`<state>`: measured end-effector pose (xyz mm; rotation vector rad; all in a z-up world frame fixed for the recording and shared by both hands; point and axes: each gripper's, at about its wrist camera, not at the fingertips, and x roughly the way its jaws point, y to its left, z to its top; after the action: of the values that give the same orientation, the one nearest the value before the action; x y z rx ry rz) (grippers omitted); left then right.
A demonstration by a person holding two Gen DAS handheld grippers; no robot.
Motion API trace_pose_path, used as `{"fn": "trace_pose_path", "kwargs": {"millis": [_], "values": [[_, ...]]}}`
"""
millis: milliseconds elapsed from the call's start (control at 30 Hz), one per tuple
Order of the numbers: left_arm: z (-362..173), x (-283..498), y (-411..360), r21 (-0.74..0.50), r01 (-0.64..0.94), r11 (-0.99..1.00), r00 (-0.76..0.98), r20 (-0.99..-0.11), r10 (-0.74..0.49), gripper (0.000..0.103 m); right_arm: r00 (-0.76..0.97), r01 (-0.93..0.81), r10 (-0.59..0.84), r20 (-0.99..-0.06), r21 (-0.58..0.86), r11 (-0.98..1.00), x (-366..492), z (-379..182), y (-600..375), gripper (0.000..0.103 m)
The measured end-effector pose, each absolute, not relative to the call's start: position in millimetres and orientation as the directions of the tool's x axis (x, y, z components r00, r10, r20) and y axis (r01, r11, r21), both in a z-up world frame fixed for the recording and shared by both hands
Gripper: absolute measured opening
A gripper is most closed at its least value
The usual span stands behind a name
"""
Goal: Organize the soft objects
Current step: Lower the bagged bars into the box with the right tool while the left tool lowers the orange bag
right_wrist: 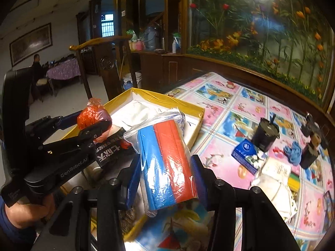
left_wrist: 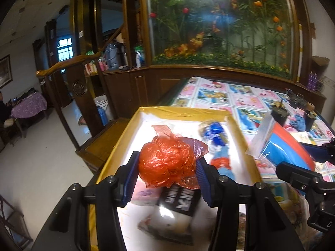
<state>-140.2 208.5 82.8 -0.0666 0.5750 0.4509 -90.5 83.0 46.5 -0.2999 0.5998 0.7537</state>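
Note:
My left gripper [left_wrist: 167, 173] is shut on a crumpled red plastic bag [left_wrist: 167, 163], held above a gold-rimmed white box [left_wrist: 182, 113]. In the box lie a blue and red packet [left_wrist: 217, 142] and a black packet with white letters [left_wrist: 180, 200]. My right gripper [right_wrist: 167, 177] is shut on a clear bag holding blue and red folded sheets [right_wrist: 167, 163], just right of the box [right_wrist: 194, 108]. The left gripper [right_wrist: 94, 123] with the red bag [right_wrist: 92, 115] shows at the left in the right wrist view. The right gripper's fingers [left_wrist: 293, 173] and its bag [left_wrist: 280, 144] show at the right in the left wrist view.
The table carries a cartoon-print cloth [right_wrist: 240, 108]. On it stand a blue tissue pack [right_wrist: 247, 154], a black cup [right_wrist: 264, 136], a blue cloth lump [right_wrist: 293, 152], dark small items [right_wrist: 309, 146] and a white cloth [right_wrist: 276, 179]. A wooden chair back [left_wrist: 69, 62] rises left of the box.

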Motion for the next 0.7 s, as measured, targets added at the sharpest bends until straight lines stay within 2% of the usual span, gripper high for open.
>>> {"fn": "trace_pose_path", "kwargs": {"millis": [333, 700], "values": [[66, -148, 237, 0.069, -0.481, 0.874, 0.698, -0.574, 0.429, 0.051, 0.594, -0.716, 0.52, -0.615, -0.108, 0.69, -83, 36, 118, 0.051], [56, -148, 247, 0.07, -0.491, 0.868, 0.678, -0.595, 0.431, 0.051, 0.584, -0.726, 0.52, -0.624, -0.115, 0.678, -75, 26, 134, 0.051]]}}
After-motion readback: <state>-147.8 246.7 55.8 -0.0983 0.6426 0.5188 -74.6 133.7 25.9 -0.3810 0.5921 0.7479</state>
